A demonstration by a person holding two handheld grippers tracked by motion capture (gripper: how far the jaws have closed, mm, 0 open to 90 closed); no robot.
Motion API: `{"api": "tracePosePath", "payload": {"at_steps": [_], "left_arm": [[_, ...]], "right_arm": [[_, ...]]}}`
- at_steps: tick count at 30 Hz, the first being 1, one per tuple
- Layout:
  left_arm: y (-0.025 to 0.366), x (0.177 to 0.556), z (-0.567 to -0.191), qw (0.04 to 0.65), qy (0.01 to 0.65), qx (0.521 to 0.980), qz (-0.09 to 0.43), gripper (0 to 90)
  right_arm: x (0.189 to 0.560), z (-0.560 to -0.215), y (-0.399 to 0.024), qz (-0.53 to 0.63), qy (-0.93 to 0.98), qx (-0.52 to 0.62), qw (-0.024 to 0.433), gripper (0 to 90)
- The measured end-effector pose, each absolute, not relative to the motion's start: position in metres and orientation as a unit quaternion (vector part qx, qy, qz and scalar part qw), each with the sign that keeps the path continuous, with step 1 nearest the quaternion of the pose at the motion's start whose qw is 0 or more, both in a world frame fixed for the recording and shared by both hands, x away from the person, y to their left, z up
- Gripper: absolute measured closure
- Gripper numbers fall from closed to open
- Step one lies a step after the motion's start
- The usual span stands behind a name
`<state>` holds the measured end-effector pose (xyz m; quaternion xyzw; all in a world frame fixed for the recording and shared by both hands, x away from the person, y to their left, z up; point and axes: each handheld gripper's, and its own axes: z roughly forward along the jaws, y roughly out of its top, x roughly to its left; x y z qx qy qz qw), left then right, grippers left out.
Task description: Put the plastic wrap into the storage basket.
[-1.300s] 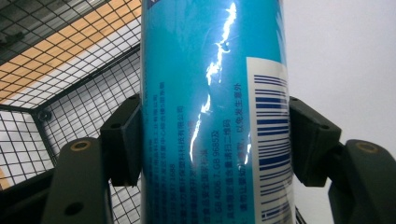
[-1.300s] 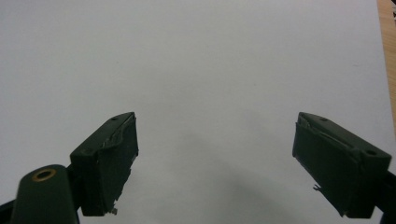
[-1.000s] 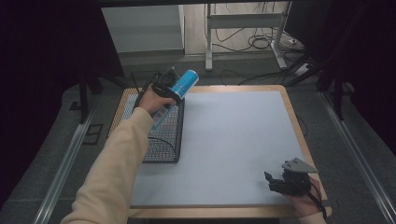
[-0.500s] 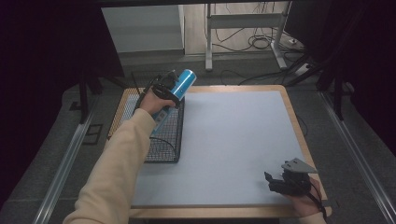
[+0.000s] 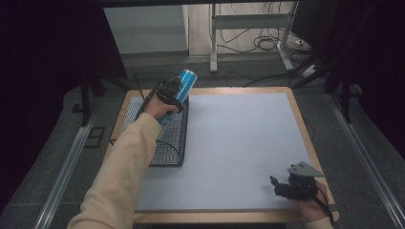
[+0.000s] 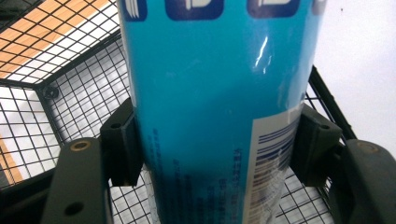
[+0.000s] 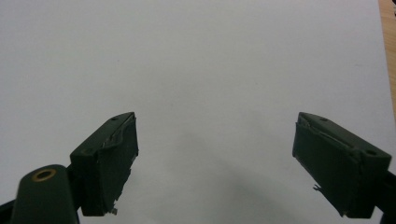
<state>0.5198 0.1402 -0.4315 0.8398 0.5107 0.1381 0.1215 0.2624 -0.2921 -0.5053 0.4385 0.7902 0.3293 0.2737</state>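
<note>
At the near right corner of the table (image 5: 239,143), my right gripper (image 5: 282,185) rests low over the white surface, its jaws spread wide with nothing between them; in the right gripper view both black pads (image 7: 112,163) stand well apart over bare white board. Farther off on the left, my left arm in its cream sleeve (image 5: 124,171) reaches out over the black wire basket (image 5: 167,152) that sits along the table's left edge. At the far end of that basket my left gripper (image 6: 215,140) is clamped on a blue can (image 5: 180,88), one pad pressed against each side of it. The can tilts up and away, over the basket's far right corner, with mesh showing beneath it.
</note>
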Motion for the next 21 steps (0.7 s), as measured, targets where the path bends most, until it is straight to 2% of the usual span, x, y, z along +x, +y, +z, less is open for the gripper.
{"api": "tracePosePath", "payload": {"at_steps": [21], "left_arm": [[0.1432,0.5234,-0.4350,0.119,0.516,0.836,0.143,30.7]], "right_arm": [[0.2622,-0.5055,-0.2917,0.328,0.791,0.438,0.274,14.5]]}}
